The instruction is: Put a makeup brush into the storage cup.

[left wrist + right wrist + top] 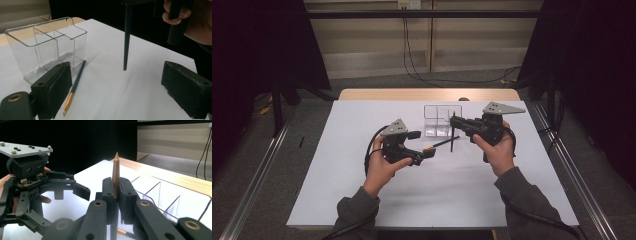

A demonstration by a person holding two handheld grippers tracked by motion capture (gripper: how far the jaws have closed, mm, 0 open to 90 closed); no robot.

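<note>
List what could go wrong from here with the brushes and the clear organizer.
1. The right tool pinches its upright brush near one end, so the long handle hanging below could swing or slip.
2. The clear organizer looks light; a nudge from that brush might tip or shift it.
3. The second brush lies flat on the table beside the open left tool; its thin handle may roll away.

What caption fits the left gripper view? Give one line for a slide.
Open left gripper over a brush lying beside the clear organizer.
</note>
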